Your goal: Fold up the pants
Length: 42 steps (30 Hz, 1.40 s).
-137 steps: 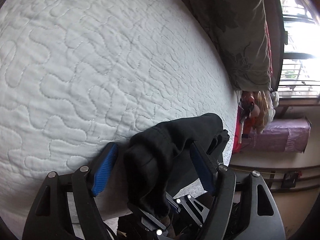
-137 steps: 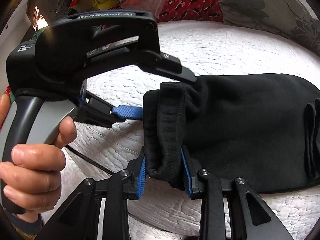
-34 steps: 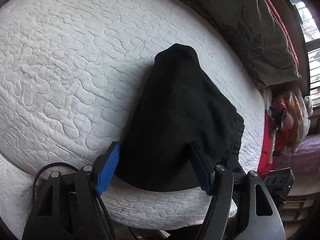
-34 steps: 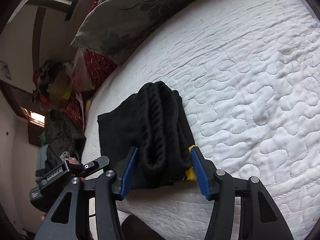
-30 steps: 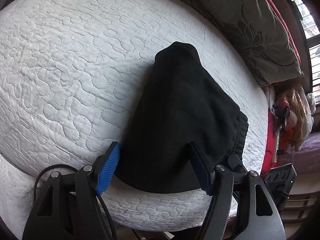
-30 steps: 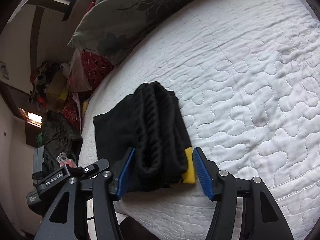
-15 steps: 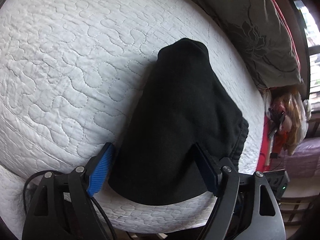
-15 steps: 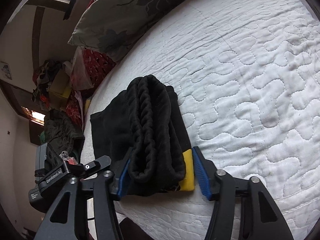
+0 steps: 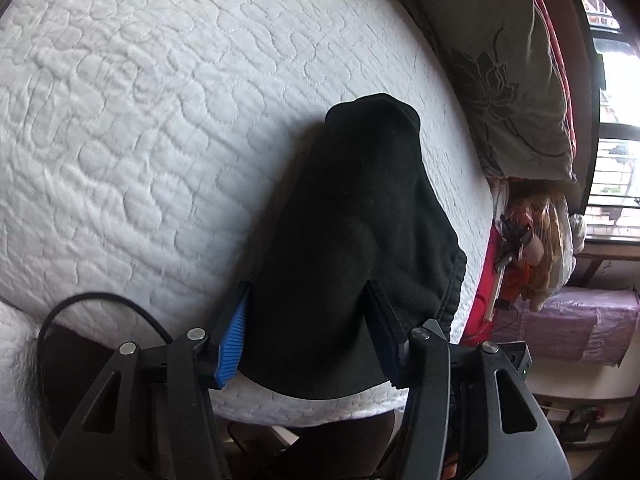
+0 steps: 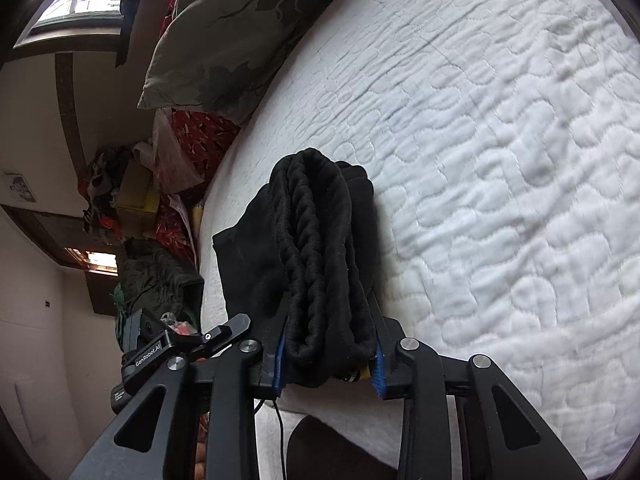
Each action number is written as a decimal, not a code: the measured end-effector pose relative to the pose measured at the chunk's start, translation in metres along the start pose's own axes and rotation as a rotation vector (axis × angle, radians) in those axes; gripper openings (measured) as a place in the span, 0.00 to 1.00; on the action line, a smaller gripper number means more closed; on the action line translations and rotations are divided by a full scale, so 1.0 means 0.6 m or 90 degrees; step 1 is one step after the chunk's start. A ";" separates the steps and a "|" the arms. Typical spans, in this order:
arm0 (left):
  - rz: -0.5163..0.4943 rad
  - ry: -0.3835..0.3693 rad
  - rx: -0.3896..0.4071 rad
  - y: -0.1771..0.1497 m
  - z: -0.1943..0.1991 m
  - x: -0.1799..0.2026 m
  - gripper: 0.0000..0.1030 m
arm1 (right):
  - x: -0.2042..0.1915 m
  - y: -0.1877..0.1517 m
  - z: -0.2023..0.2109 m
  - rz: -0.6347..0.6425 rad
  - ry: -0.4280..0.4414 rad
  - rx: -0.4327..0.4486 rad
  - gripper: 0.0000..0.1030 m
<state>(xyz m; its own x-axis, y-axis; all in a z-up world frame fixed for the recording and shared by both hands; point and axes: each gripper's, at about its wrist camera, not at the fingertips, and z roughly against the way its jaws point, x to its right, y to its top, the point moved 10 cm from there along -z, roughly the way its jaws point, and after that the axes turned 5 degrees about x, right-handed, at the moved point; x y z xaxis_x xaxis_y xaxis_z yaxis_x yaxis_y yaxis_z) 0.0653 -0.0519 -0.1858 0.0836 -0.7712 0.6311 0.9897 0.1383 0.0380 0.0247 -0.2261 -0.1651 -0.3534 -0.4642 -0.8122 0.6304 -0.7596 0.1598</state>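
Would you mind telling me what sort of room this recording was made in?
Most likely a bedroom in a home: the black pants lie on a white quilted mattress, a floral pillow sits along its edge, and a barred window is beyond.

My black pants (image 9: 360,240) lie folded on the bed's white quilt (image 9: 140,120), near its edge. A gray flowered pillow (image 9: 500,60) lies beyond the pants.
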 end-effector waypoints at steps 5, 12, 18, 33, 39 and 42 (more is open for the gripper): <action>-0.034 0.017 -0.019 -0.043 -0.007 -0.014 0.52 | 0.029 -0.044 0.024 -0.009 0.009 -0.041 0.31; -0.104 0.070 0.033 -0.042 0.006 0.008 0.52 | 0.042 -0.058 0.029 0.046 -0.062 -0.034 0.43; -0.170 0.068 0.114 0.000 0.048 0.057 0.67 | -0.007 -0.001 0.065 0.100 -0.043 0.052 0.54; -0.153 0.172 0.075 0.072 -0.061 0.057 0.67 | 0.024 0.053 -0.002 0.134 -0.136 0.089 0.40; -0.139 0.077 0.070 0.049 0.001 0.067 0.67 | -0.006 0.046 0.035 0.111 -0.070 0.074 0.44; -0.140 0.057 0.065 0.017 0.013 0.059 0.67 | -0.015 0.024 0.061 0.141 -0.059 0.057 0.45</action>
<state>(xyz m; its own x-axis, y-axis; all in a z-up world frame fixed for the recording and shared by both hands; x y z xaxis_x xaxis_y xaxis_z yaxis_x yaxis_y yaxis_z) 0.0776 -0.0729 -0.1569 -0.1174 -0.8408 0.5284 0.9688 0.0201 0.2471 0.0118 -0.2496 -0.1351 -0.2776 -0.6601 -0.6980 0.6368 -0.6704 0.3807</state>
